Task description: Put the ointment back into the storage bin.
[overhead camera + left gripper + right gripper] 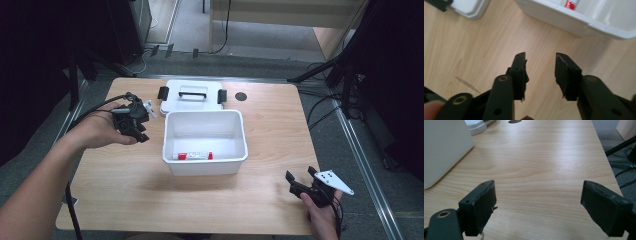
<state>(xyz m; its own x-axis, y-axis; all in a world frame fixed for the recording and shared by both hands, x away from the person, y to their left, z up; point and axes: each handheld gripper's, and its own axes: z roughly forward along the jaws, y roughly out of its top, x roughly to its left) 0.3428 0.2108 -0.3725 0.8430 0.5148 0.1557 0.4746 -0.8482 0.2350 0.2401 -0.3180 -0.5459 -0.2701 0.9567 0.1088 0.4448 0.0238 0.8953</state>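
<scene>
The left gripper [541, 58] has its fingers [520, 65] a little apart with nothing between them, only bare table [474, 50] beneath. The right gripper [537, 195] stands with its fingers wide apart, also empty. The red-and-white tube [193, 156] lies flat in the white bin [205, 172], ahead of the left fingers and past the bin's near wall, its long axis along the front wall. The left gripper [131, 120] looks nearer to it than the right gripper [305, 186]. The lid [192, 95] lies beyond the bin.
</scene>
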